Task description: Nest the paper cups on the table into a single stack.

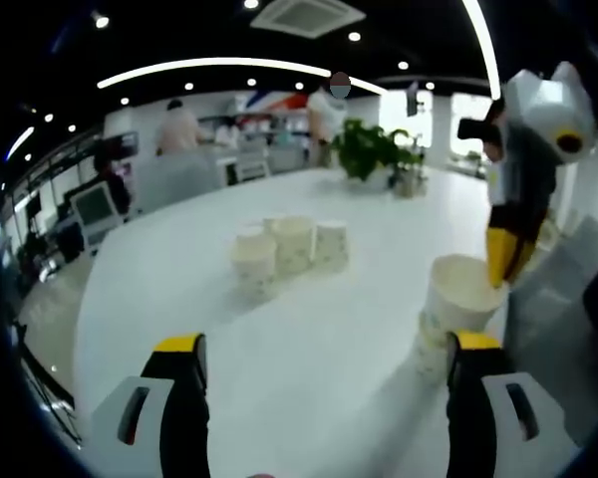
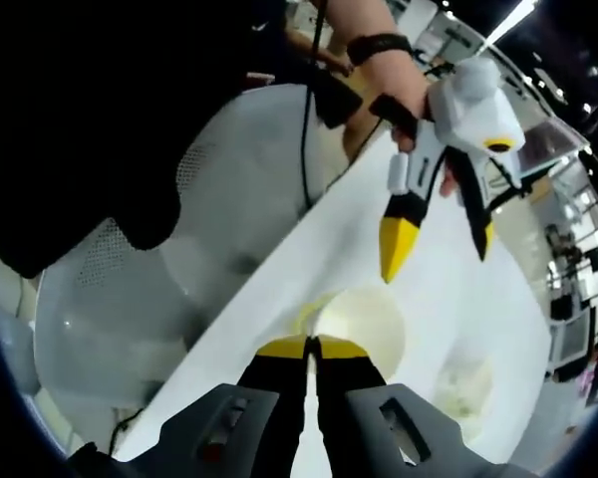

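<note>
The right gripper (image 2: 314, 347), fingers pinched on the rim of the cream paper cup stack (image 1: 456, 299), holds it at four o'clock from the three loose white paper cups (image 1: 289, 249) upright on the white counter (image 1: 309, 378), while the left gripper (image 1: 324, 358), fingers spread and empty, sits beside the stack.

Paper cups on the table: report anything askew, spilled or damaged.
Nothing stands out. Three loose cups stand upright, close together, mid-table. The stack near the table's edge looks upright, with the right gripper pinching the top cup's rim. No spills or crushed cups visible.

A broad white surface (image 1: 309, 349) runs ahead under a dark ceiling (image 1: 179, 30) set with a curved light strip (image 1: 209, 66) and small spotlights. At its far end stands a potted plant (image 1: 371, 149), with desks and a monitor (image 1: 95, 206) off to the left. A bright window (image 1: 468, 112) lies beyond on the right.
</note>
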### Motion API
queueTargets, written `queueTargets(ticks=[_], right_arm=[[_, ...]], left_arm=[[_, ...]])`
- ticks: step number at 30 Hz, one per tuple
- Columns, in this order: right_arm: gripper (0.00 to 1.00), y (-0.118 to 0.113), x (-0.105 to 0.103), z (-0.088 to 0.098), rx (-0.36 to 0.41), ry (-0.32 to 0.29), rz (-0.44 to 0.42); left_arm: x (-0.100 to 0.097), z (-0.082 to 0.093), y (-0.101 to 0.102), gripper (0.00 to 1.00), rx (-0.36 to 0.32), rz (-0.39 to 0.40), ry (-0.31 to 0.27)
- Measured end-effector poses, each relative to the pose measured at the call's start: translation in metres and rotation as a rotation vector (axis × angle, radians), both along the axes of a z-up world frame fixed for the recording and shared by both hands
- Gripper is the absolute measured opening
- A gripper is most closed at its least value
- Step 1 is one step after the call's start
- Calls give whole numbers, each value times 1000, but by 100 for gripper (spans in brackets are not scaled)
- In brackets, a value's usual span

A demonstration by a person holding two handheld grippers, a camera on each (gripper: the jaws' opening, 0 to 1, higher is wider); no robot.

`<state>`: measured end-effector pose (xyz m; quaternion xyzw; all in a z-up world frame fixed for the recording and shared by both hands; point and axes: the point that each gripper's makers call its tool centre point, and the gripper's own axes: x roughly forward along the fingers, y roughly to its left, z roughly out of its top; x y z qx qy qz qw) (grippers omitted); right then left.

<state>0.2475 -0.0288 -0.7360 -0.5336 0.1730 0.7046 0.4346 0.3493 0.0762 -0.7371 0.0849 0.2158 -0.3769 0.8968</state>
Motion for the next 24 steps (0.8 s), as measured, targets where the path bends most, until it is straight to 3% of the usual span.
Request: queueTargets(ticks=[24], right_arm=[[0, 2, 5, -14, -27, 9, 4]], left_arm=[[-1, -3, 5, 99, -3, 14, 9]])
